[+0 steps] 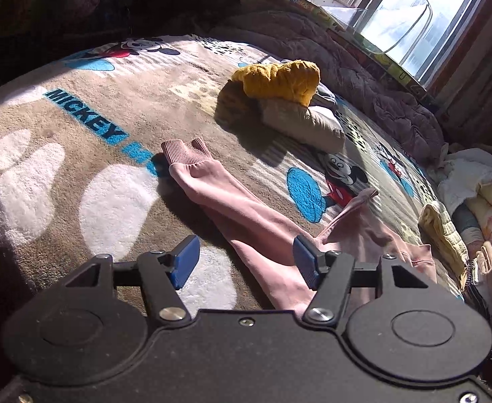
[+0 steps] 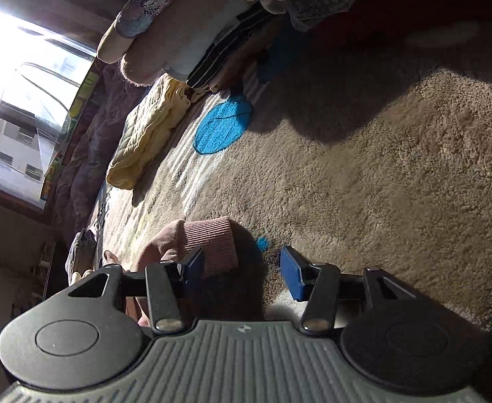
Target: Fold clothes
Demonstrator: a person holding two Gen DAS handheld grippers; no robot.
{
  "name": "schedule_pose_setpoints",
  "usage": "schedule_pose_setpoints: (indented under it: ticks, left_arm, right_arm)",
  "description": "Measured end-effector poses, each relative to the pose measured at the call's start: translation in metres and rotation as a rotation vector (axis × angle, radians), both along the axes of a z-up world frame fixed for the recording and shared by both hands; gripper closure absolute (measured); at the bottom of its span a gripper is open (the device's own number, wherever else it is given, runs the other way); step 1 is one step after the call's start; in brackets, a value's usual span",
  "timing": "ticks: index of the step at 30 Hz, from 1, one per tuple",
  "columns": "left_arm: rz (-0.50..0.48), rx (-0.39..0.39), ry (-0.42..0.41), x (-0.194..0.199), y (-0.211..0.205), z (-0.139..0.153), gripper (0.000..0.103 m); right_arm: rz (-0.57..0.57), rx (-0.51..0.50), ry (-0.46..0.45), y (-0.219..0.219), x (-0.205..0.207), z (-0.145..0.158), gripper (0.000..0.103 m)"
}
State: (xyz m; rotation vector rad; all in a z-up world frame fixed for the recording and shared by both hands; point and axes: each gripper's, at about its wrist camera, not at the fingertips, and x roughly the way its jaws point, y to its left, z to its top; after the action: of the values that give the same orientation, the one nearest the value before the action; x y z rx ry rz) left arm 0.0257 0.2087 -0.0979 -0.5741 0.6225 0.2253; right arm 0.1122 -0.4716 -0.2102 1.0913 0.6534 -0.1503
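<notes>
Blue lettering on the blanket [image 1: 78,174] read "MICKEY". We saw pink trousers [image 1: 246,208] lying across it, under the left gripper [image 1: 246,262] and right gripper [image 2: 242,272], both jaws spread, pinching nothing.

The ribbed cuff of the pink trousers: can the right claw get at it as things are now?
Probably yes. The right claw stands open with the ribbed cuff lying just ahead, beside its left finger, on the blanket. Nothing covers the cuff; a small shift left should bring it between the fingers.
</notes>
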Motion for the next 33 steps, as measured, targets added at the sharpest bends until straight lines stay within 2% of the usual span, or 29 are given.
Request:
schedule_pose_setpoints:
  ticks: [4,6,7,8,10,11,15,17,19,21,23,25,27,29,33]
  left_arm:
    - [-0.02,-0.004,0.011,0.004,-0.01,-0.004,0.042]
    - [-0.028,0.002,0.007,0.004,-0.014,-0.001,0.042]
    - [-0.031,0.005,0.006,0.004,-0.016,0.0,0.042]
    - [-0.035,0.008,0.004,0.004,-0.017,0.001,0.042]
    - [-0.042,0.014,0.0,0.004,-0.021,0.003,0.042]
    - [-0.041,0.019,-0.004,0.002,-0.02,0.006,0.042]
    - [-0.039,0.036,-0.014,-0.007,-0.017,0.012,0.042]
    - [-0.041,0.042,-0.012,-0.01,-0.014,0.012,0.042]
    - [-0.045,0.039,-0.005,-0.01,-0.013,0.009,0.042]
    - [-0.056,0.032,0.004,-0.008,-0.017,0.007,0.042]
    - [-0.077,0.029,0.007,-0.007,-0.024,0.005,0.042]
    - [-0.112,0.032,0.007,-0.006,-0.034,0.005,0.041]
    - [-0.181,0.072,0.014,-0.004,-0.052,0.004,0.041]
    - [-0.257,0.141,0.024,-0.001,-0.071,0.003,0.041]
    - [-0.496,0.391,0.034,-0.002,-0.124,-0.003,0.041]
  right_arm:
    - [-0.084,0.194,-0.038,-0.006,0.008,-0.015,0.049]
    - [-0.09,0.232,-0.054,-0.002,0.016,-0.019,0.049]
    - [-0.084,0.227,-0.06,0.002,0.02,-0.019,0.056]
    - [-0.076,0.203,-0.062,0.008,0.025,-0.019,0.07]
    - [-0.082,0.146,-0.093,0.017,0.029,-0.016,0.086]
    - [-0.089,0.108,-0.118,0.022,0.028,-0.012,0.09]
    - [-0.104,-0.108,-0.254,0.027,0.016,0.036,0.094]
    - [-0.107,-0.257,-0.28,0.024,0.01,0.062,0.096]
    - [-0.092,-0.416,-0.246,0.021,0.013,0.078,0.097]
    - [-0.069,-0.61,-0.141,0.015,0.025,0.083,0.097]
    - [-0.073,-0.641,-0.07,0.007,0.028,0.08,0.093]
    - [-0.074,-0.599,-0.088,0.008,0.02,0.08,0.093]
    - [-0.003,-0.558,-0.137,0.025,0.01,0.08,0.092]
    - [0.111,-0.528,-0.195,0.051,0.002,0.081,0.085]
    - [0.479,-0.628,-0.299,0.134,-0.012,0.089,0.08]
